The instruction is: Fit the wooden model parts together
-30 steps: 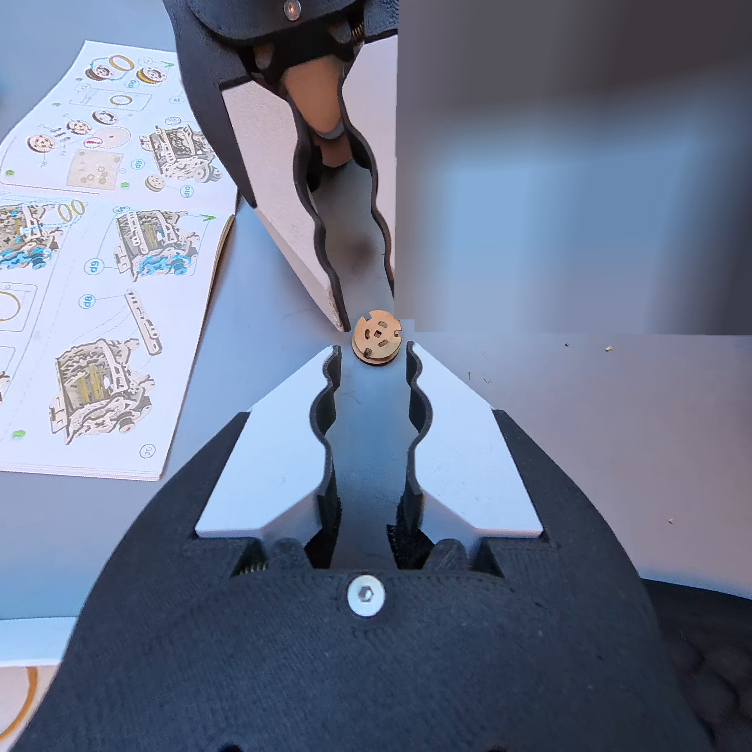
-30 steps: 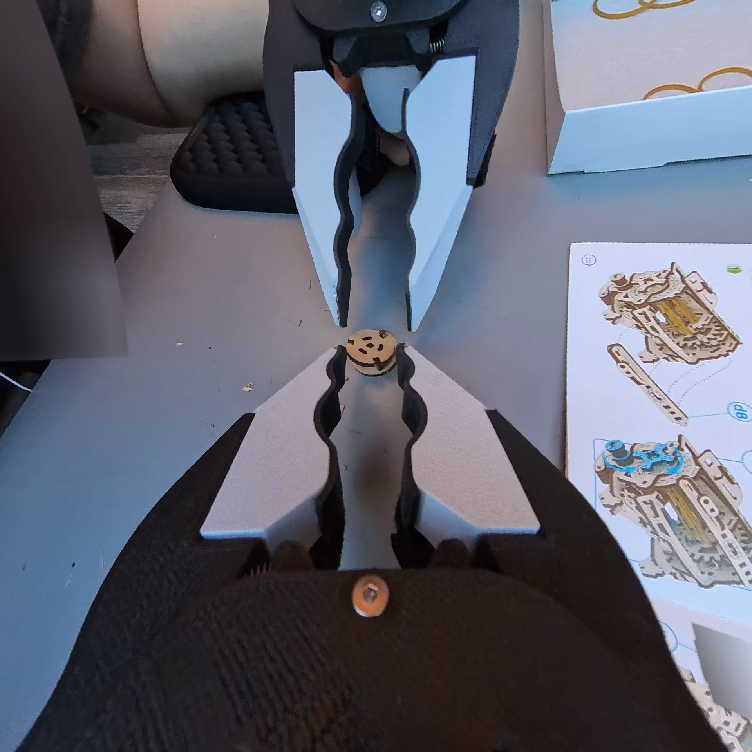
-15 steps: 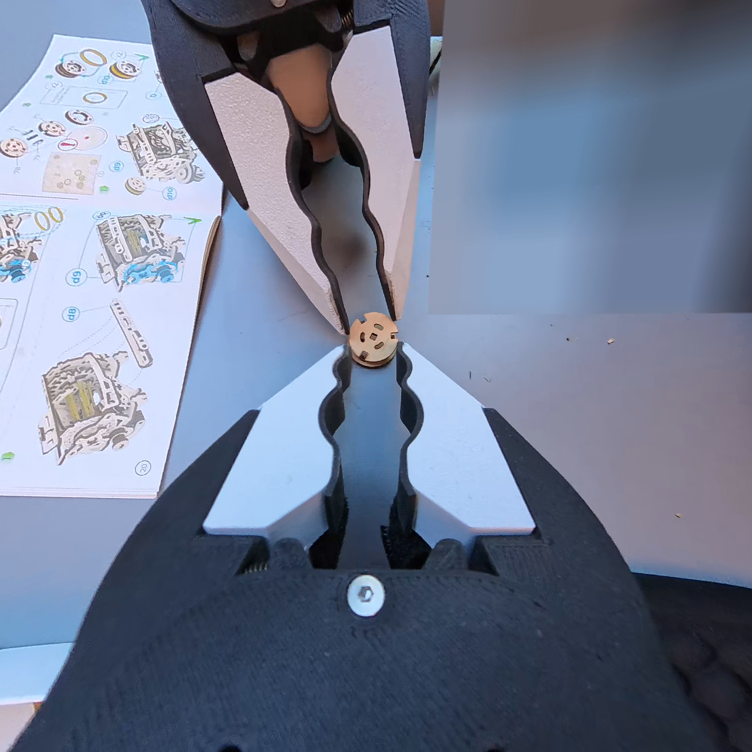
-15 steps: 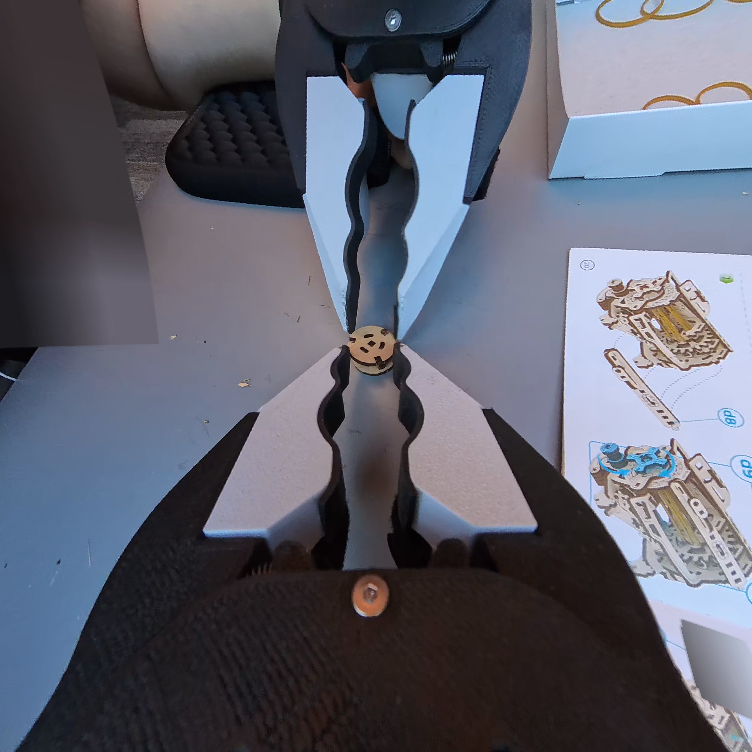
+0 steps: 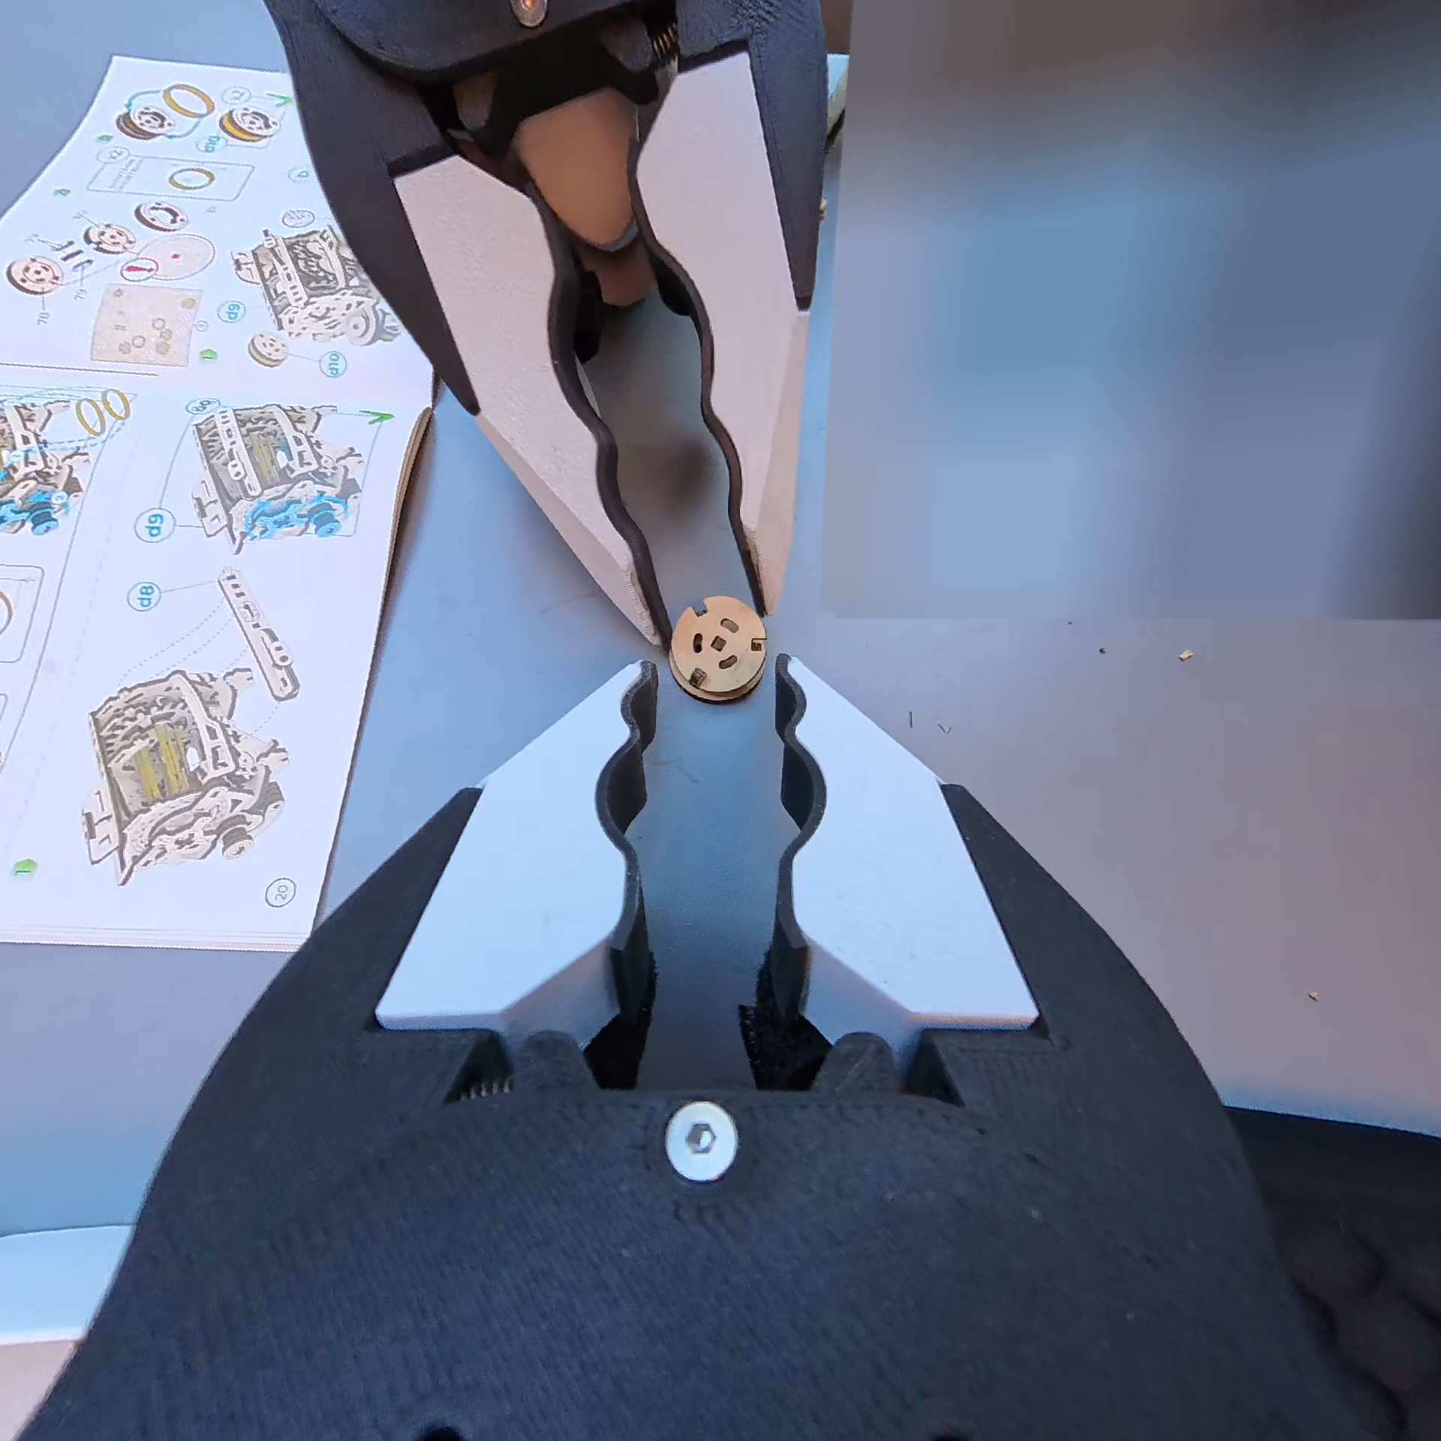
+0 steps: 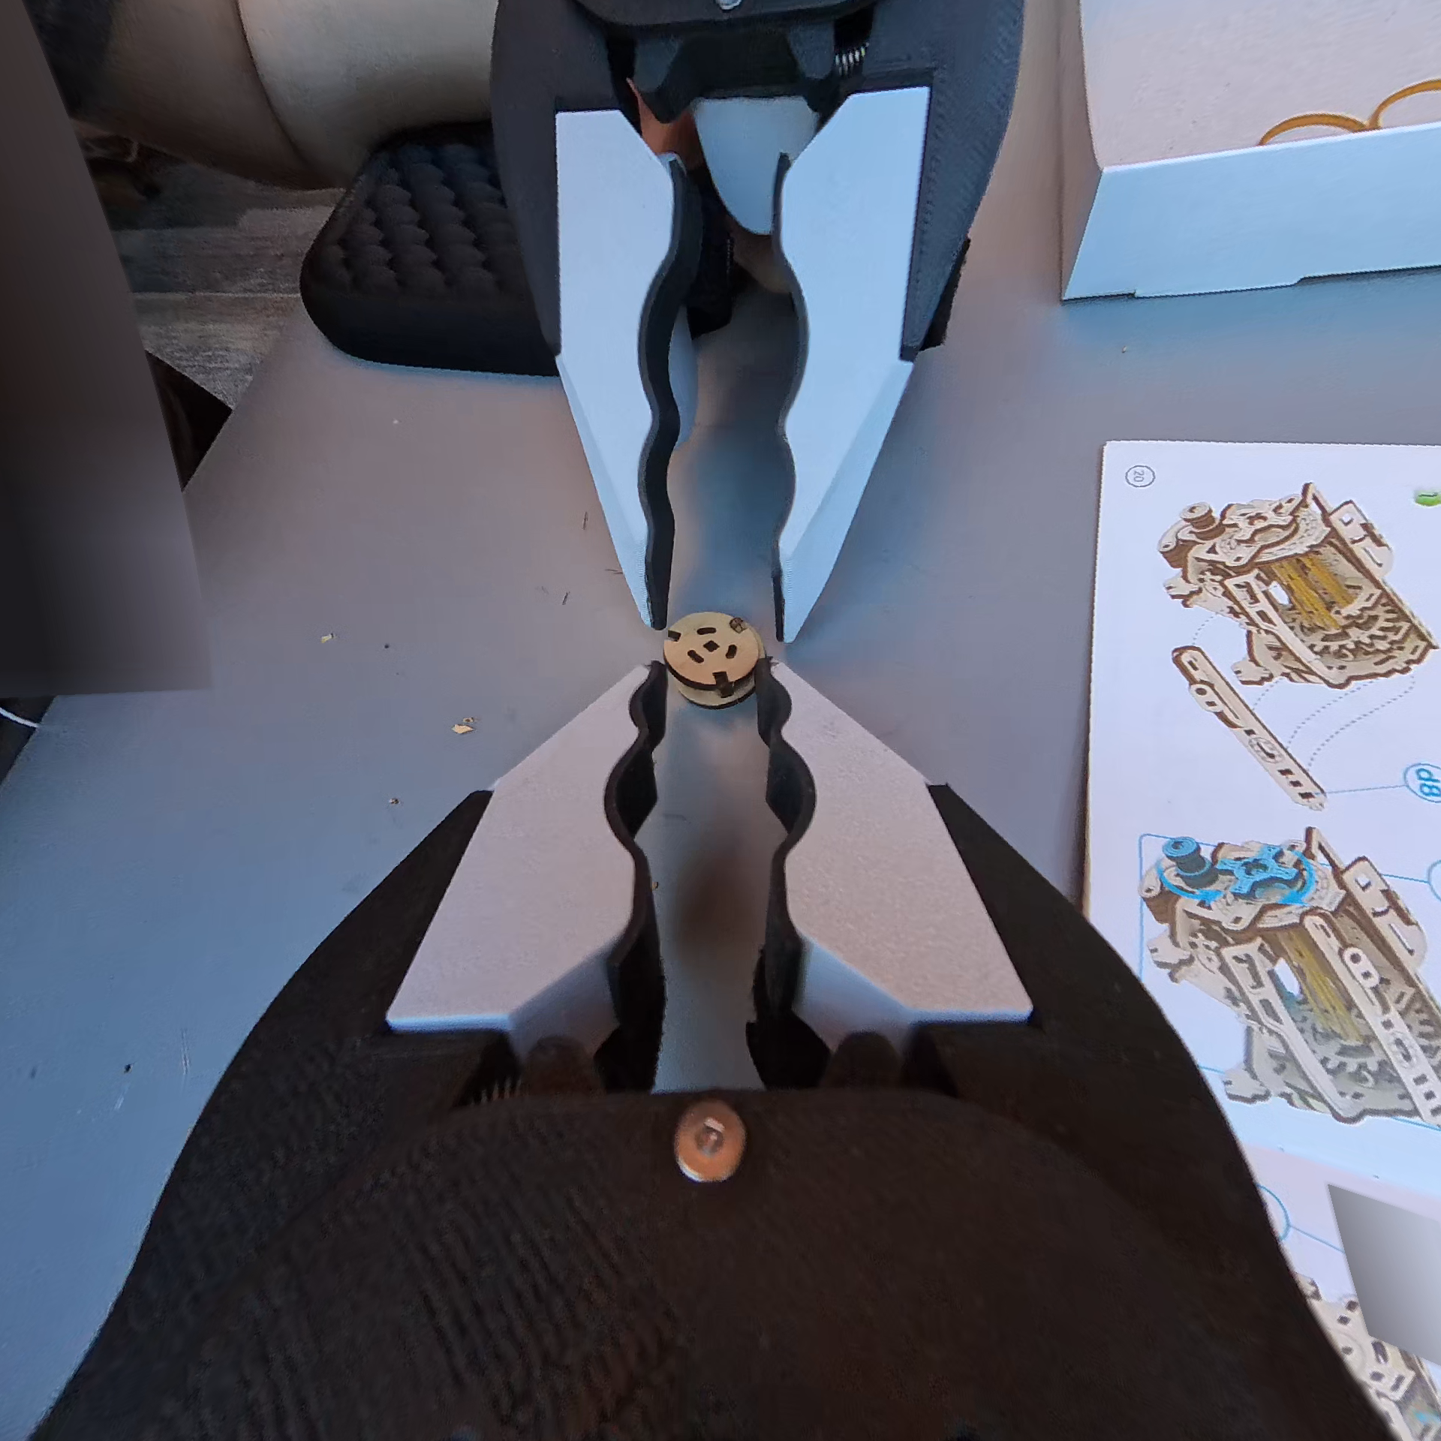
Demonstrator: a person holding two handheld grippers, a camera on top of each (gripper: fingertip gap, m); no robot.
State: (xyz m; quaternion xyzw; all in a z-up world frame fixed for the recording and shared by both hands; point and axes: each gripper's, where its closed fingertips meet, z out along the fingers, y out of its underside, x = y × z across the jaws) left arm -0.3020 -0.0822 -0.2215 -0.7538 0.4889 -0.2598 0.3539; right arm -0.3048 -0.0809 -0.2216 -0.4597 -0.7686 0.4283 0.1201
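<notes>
A small round wooden part [image 5: 719,651], two stacked discs with slots and a square centre hole, sits low over the grey table [image 5: 1092,819] between my two grippers, which face each other tip to tip. In the right wrist view my right gripper [image 6: 711,677] is shut on the disc part [image 6: 713,659], its pads against the rim. My left gripper [image 5: 715,670] is open, with its tips just short of the disc and wider apart than it. The right gripper [image 5: 709,616] shows opposite in the left wrist view, and the left gripper [image 6: 719,620] opposite in the right wrist view.
An open instruction booklet [image 5: 179,507] lies beside the grippers, also in the right wrist view [image 6: 1263,780]. A white box [image 6: 1248,195] stands beyond it. A black bumpy pad [image 6: 421,257] lies at the table edge. Small wood crumbs [image 6: 464,727] dot the table. Both grippers' tips are close together, under 4 cm apart.
My right gripper has closed in on the disc over the last second. My left gripper pinched toward the disc half a second ago and has now opened off it.
</notes>
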